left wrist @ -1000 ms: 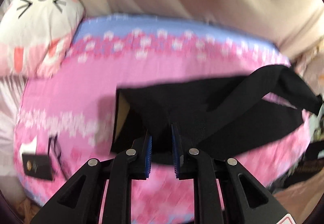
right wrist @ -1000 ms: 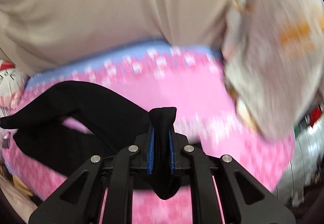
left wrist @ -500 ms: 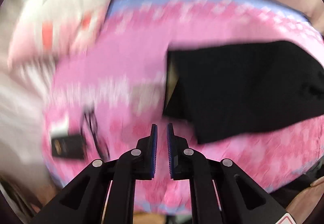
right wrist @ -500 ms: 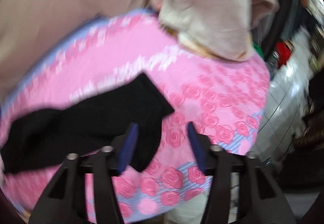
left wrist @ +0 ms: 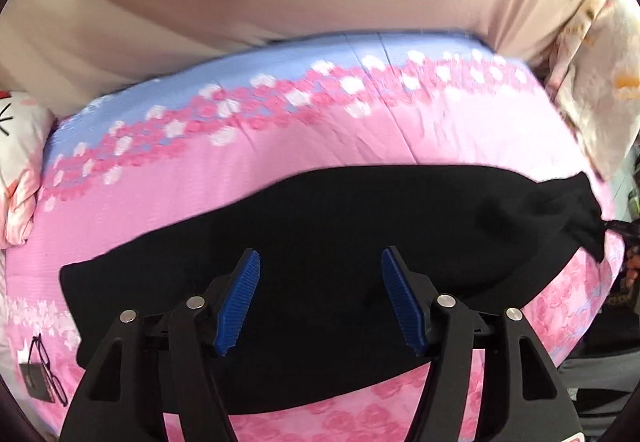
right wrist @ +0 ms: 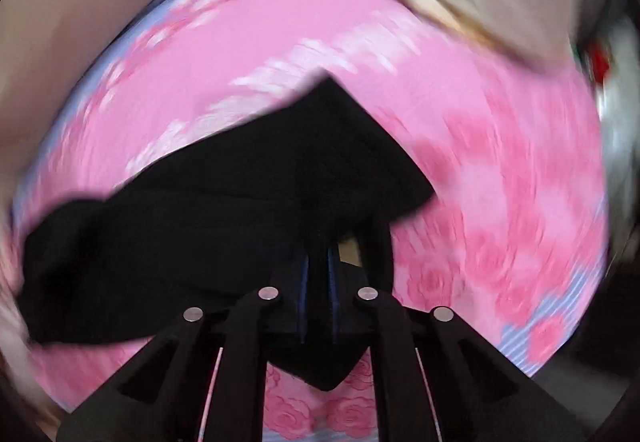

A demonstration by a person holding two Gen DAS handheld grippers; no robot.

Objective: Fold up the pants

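Two spread blue pads show the left claw (left wrist: 320, 296) gaping above black pants (left wrist: 328, 254), which lie stretched across the pink floral bed (left wrist: 280, 158). In the blurred right view, the right claw (right wrist: 318, 294) is clamped on a fold of the pants (right wrist: 224, 210), low over the bed (right wrist: 480, 162).

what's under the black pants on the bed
The black pants lie long and flat on the pink floral bedsheet, which shows all around them. Whatever is directly beneath the cloth is covered. The right gripper pinches one end of them.
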